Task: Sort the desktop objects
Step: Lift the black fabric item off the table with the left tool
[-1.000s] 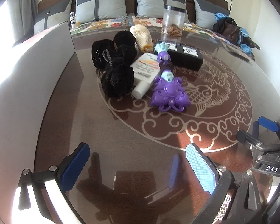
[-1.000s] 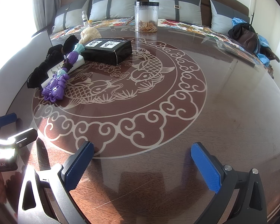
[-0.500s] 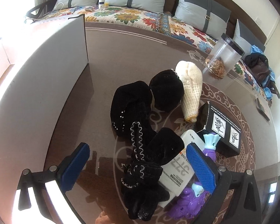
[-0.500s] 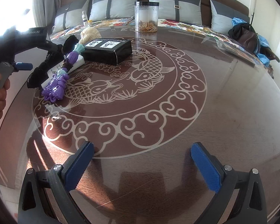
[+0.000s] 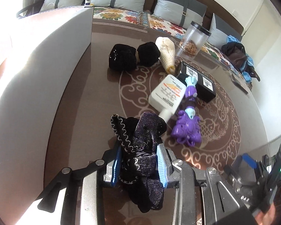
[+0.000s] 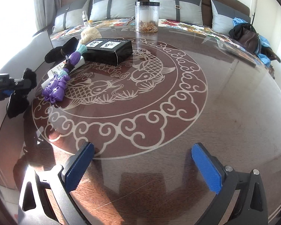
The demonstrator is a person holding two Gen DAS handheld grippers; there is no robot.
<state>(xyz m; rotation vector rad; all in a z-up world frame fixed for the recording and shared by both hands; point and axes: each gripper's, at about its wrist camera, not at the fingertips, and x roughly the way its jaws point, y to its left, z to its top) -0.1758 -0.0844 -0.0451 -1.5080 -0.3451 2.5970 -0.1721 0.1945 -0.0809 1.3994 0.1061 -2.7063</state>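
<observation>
Since the earlier frame our left claw [image 5: 138,161] has swung in over the pile and its jaws, then wide apart, are closing on a black embroidered cloth piece [image 5: 140,146], which now sits bunched between the blue pads [image 5: 161,166] and appears lifted clear of the worktop [image 5: 95,93]; from the right wrist view it hangs dark below the claw, left of the purple toy [image 6: 55,90]. We take the purple toy as our landmark. Just beside it, touching along its length, lies the white tube [image 5: 167,95]; behind it is the black box [image 5: 198,81]; further back and to the left are the two remaining black fabric pieces [image 5: 133,57] and the cream knitted piece [image 5: 166,53], with the clear jar [image 5: 193,38] beyond those. We judge that the cloth is pinched at its middle because soft fabric gives no firm edge, so a bunched grip holds it best for carrying toward the white board [image 5: 37,65] at the left, perhaps a bin wall, though we cannot tell. Our right claw [image 6: 142,168] rests with its jaws wide apart and empty, well apart from the toy, over bare worktop, likely waiting its turn.
</observation>
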